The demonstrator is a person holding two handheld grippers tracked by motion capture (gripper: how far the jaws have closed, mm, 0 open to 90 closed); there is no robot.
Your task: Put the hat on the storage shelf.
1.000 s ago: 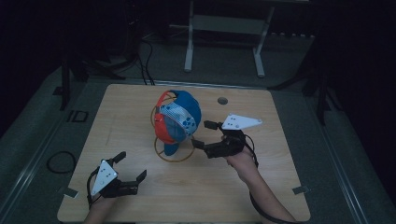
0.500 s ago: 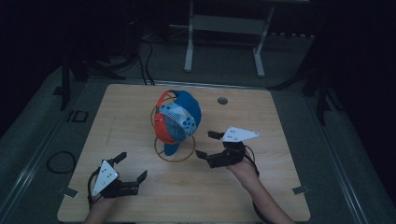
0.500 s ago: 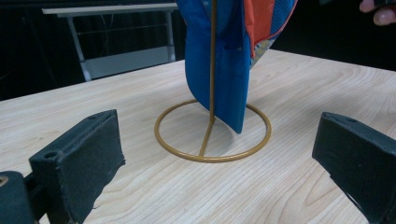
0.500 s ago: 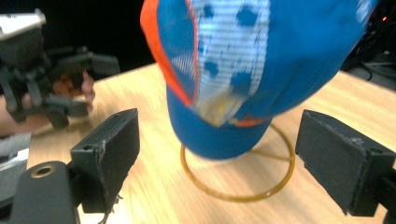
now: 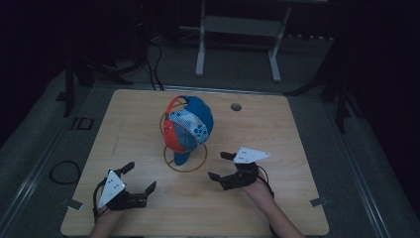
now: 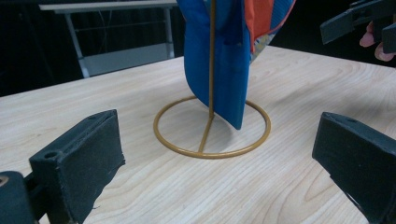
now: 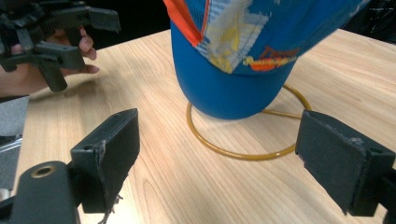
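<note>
Your left gripper point(image 5: 139, 179) and right gripper point(image 5: 221, 166) rest wide open and empty; the cap point(image 5: 190, 126) hangs untouched on its wire stand point(image 5: 185, 163)

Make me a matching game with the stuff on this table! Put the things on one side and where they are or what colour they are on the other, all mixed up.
Things
1. cap
2. wire stand
3. left gripper
4. right gripper

Descriptions
A. gold-coloured, with a ring base flat on the table
B. open, at the table's near left corner
C. mostly blue with orange, hanging above the ring
D. open, just right of the ring

Pairs: 1-C, 2-A, 3-B, 4-D
</note>
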